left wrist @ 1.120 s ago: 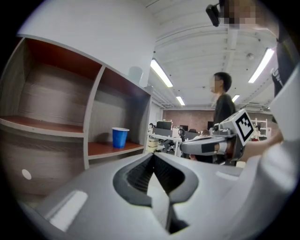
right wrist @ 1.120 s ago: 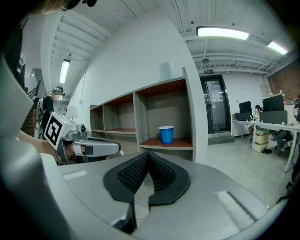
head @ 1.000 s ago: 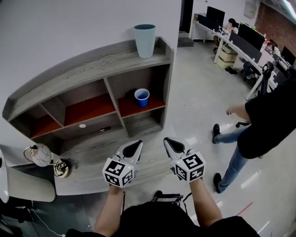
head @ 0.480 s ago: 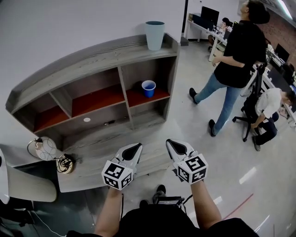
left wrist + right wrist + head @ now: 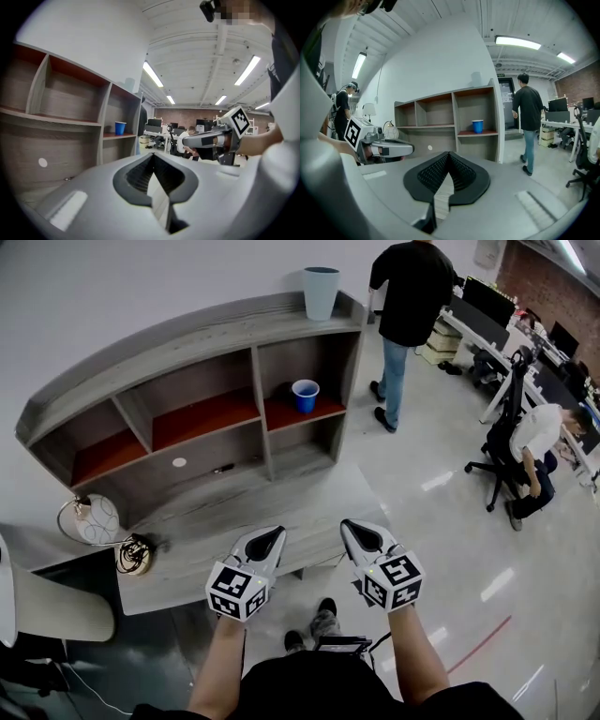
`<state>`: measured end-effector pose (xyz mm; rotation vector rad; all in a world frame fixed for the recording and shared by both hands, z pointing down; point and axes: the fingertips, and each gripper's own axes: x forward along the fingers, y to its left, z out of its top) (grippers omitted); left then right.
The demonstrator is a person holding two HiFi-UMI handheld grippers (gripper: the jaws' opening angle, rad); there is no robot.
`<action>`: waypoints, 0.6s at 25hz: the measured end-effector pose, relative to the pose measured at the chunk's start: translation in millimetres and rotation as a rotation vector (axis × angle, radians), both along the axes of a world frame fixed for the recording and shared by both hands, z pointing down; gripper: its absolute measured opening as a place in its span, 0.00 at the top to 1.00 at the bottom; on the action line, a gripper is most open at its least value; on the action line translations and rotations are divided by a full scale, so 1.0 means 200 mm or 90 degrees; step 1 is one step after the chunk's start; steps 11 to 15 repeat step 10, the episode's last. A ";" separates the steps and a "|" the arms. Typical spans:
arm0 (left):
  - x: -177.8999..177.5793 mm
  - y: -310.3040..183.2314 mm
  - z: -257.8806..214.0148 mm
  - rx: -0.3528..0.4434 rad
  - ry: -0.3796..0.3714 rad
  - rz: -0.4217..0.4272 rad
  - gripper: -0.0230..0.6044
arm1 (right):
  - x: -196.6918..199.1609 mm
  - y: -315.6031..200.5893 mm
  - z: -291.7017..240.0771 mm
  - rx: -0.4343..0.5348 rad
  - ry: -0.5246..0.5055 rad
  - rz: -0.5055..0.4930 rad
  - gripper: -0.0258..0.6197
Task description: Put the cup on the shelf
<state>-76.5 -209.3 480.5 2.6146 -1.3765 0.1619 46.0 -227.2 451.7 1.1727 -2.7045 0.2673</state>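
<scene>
A blue cup stands upright on the red upper shelf in the right-hand bay of the grey wooden shelf unit. It also shows in both gripper views, as the blue cup and the blue cup. My left gripper and right gripper hover side by side over the low grey platform, well short of the shelf. Both are shut with nothing between the jaws. Across each gripper view I see the other one: the right gripper and the left gripper.
A pale blue bin stands on top of the shelf unit. A person in black walks past its far end. Another person sits by an office chair at the right. A globe lamp and a white seat are at the left.
The shelf has slid up and right in the head view while both grippers kept their place side by side. The person in black has walked from the right to the shelf's far end.
</scene>
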 end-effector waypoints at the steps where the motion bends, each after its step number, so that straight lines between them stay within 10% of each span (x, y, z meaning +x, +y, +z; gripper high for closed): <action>1: 0.00 0.02 0.00 0.001 -0.001 0.003 0.96 | 0.00 0.02 0.00 0.000 0.000 0.002 0.94; 15: 0.02 0.10 0.01 0.009 -0.010 0.008 0.96 | 0.03 0.13 0.01 0.009 -0.003 0.015 0.94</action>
